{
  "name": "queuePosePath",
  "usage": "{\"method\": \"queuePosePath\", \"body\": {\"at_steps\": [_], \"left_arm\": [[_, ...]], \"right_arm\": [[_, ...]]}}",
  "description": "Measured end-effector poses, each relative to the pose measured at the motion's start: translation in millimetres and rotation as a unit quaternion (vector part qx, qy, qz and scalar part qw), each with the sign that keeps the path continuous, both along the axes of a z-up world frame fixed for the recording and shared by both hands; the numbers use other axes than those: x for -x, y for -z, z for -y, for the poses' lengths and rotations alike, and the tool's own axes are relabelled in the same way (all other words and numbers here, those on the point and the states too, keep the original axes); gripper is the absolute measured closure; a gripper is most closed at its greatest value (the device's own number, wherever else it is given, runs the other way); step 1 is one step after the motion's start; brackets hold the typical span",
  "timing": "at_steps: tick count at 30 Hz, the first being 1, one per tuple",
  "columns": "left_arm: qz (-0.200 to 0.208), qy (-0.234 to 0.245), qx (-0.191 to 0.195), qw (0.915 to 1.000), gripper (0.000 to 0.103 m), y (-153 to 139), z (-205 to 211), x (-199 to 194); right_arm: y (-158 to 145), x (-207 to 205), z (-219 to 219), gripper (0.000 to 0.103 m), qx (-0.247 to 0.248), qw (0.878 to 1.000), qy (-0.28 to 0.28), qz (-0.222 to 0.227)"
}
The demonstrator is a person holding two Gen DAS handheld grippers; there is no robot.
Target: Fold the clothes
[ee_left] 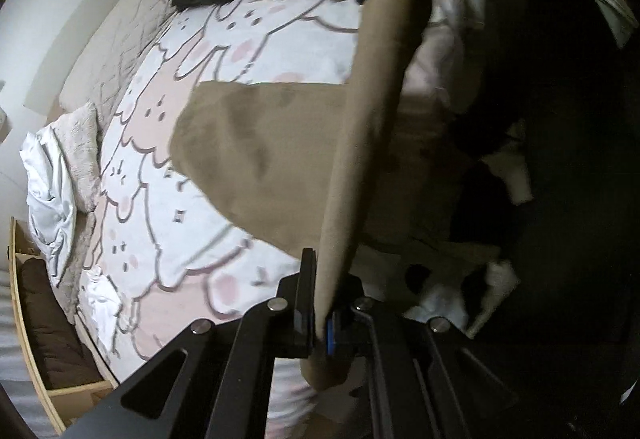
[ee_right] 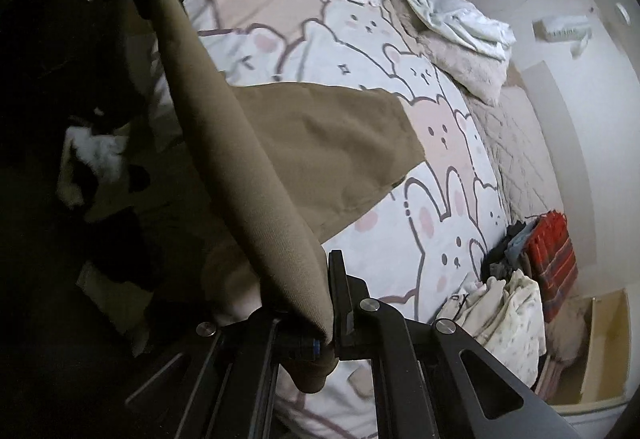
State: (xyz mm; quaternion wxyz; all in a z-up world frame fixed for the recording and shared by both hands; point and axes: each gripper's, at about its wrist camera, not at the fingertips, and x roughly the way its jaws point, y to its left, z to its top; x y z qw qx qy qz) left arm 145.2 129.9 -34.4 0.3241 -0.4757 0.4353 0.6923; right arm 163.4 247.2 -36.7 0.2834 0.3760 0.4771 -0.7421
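Khaki-brown twill cloth (ee_left: 256, 143) stretches in a taut raised edge between the two tools, while the rest of it drapes down and lies spread on the bed's white and pink cartoon-bear duvet cover (ee_left: 192, 51). The left tool (ee_left: 320, 323) is clenched on one end of that edge, its black fingers pinching the fabric against a blue pad. The right tool (ee_right: 330, 335) is likewise clamped on the opposite end, with a little of the cloth hanging out below its grip. At the far side of the bed sits a stack of folded cream garments (ee_right: 508, 307), and just beside it a red striped folded textile (ee_right: 554, 255) on darker clothes. A crumpled white pillow (ee_right: 460, 15) rests on a fluffy beige cushion (ee_right: 468, 67) near the bed's head.
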Motion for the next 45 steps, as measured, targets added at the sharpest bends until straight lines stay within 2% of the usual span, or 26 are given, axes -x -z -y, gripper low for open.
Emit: {"method": "queuePosePath", "body": {"at_steps": [9, 14, 18, 22, 24, 26, 30, 31, 33, 34, 35, 37, 39, 43, 45], "left_arm": [[0.029, -0.039, 0.034, 0.9983, 0.098, 17, 8, 135], [0.066, -0.087, 0.034, 0.9935, 0.098, 50, 15, 210], [0.079, -0.103, 0.030, 0.9911, 0.095, 72, 19, 251], [0.111, -0.126, 0.019, 0.9856, 0.094, 94, 26, 280], [0.120, -0.141, 0.009, 0.9827, 0.085, 102, 31, 289], [0.125, -0.156, -0.007, 0.9797, 0.062, 104, 40, 296], [0.132, -0.194, -0.049, 0.9708, 0.059, 98, 64, 310], [0.129, -0.207, -0.060, 0.9679, 0.059, 94, 69, 313], [0.117, -0.234, -0.081, 0.9619, 0.059, 86, 80, 320], [0.107, -0.247, -0.088, 0.9590, 0.059, 82, 84, 322], [0.097, -0.261, -0.095, 0.9559, 0.059, 78, 88, 325], [0.077, -0.283, -0.109, 0.9496, 0.059, 68, 95, 328], [0.061, -0.284, -0.124, 0.9488, 0.059, 54, 95, 321], [0.032, -0.250, -0.148, 0.9564, 0.058, 40, 79, 294], [0.036, -0.230, -0.165, 0.9582, 0.058, 35, 67, 267]], "right_arm": [[8, 133, 7, 0.097, -0.024, 0.998, 0.029, 0.048], [39, 215, 20, 0.097, -0.024, 0.995, 0.056, 0.081], [66, 263, 25, 0.097, -0.034, 0.991, 0.066, 0.108], [92, 302, 25, 0.097, -0.031, 0.986, 0.083, 0.139], [102, 314, 25, 0.097, -0.026, 0.982, 0.088, 0.163], [112, 325, 25, 0.097, -0.019, 0.978, 0.095, 0.185], [114, 345, 15, 0.096, 0.031, 0.965, 0.132, 0.225], [110, 349, 11, 0.091, 0.050, 0.961, 0.141, 0.232], [100, 356, 2, 0.055, 0.079, 0.957, 0.166, 0.226], [94, 360, -4, 0.031, 0.092, 0.955, 0.183, 0.216], [87, 364, -10, 0.025, 0.106, 0.952, 0.200, 0.205], [74, 372, -21, 0.025, 0.132, 0.946, 0.233, 0.184], [59, 375, -33, 0.025, 0.158, 0.939, 0.259, 0.161], [37, 351, -56, 0.025, 0.195, 0.937, 0.262, 0.127], [33, 322, -65, 0.032, 0.212, 0.941, 0.236, 0.118]]}}
